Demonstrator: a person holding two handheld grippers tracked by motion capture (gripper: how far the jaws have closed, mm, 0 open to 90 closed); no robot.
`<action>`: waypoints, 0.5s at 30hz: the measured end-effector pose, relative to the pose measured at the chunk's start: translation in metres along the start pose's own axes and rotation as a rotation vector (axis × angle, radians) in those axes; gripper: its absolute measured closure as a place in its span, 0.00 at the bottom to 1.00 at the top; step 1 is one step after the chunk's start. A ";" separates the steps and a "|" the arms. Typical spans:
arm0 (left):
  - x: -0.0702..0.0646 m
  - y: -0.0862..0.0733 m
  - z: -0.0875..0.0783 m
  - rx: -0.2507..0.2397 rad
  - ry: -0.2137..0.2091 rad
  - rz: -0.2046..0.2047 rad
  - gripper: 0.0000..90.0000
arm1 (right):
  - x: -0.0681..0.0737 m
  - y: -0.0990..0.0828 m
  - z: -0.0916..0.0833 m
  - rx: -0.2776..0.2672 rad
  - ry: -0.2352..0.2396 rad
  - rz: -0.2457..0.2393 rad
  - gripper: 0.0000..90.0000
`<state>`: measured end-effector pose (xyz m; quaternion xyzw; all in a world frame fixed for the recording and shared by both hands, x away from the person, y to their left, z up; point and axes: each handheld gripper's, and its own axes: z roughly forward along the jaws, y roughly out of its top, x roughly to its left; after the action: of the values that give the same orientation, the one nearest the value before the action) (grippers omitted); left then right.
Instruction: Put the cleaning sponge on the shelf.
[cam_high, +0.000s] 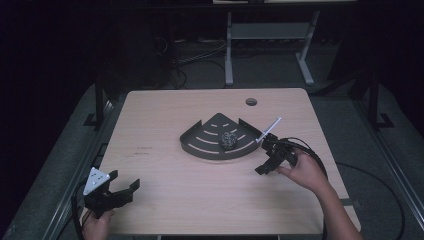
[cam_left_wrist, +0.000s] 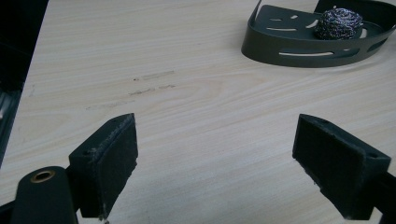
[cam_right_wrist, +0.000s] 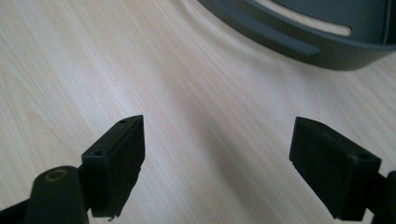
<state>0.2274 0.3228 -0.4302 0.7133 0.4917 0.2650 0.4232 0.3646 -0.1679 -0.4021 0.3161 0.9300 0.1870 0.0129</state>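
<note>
A dark fan-shaped metal tray (cam_high: 200, 142) lies at the middle of the wooden table (cam_high: 165, 115), and a steel-wool scouring ball (cam_high: 229, 140) sits inside it near the curved front wall. My right gripper (cam_high: 265, 156) hovers just right of the tray's curved wall, open and empty. In the right gripper view the open gripper (cam_right_wrist: 217, 163) has bare wood between its fingers and the tray wall (cam_right_wrist: 299, 44) ahead. My left gripper (cam_high: 125, 187) is open near the table's front left corner. The left gripper view has the open gripper (cam_left_wrist: 215, 158) over bare wood, with the tray (cam_left_wrist: 261, 49) and ball (cam_left_wrist: 338, 23) far ahead.
A round cable hole (cam_high: 251, 102) sits in the table's far right part. Faint scuff marks (cam_left_wrist: 152, 88) cross the wood left of the tray. Behind the table stands a grey desk frame (cam_high: 270, 32) with cables on the dark floor.
</note>
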 end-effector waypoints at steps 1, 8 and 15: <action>0.000 0.000 0.000 0.002 0.000 0.002 0.15 | 0.000 -0.002 0.000 0.002 -0.002 0.000 0.20; -0.001 0.000 0.000 0.004 -0.002 0.006 0.15 | -0.002 -0.016 0.001 -0.005 0.001 0.023 0.20; -0.002 0.000 0.001 0.007 -0.003 0.010 0.15 | 0.000 -0.027 0.000 -0.013 -0.004 0.025 0.20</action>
<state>0.2277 0.3205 -0.4304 0.7176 0.4884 0.2645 0.4202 0.3493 -0.1876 -0.4121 0.3281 0.9247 0.1926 0.0143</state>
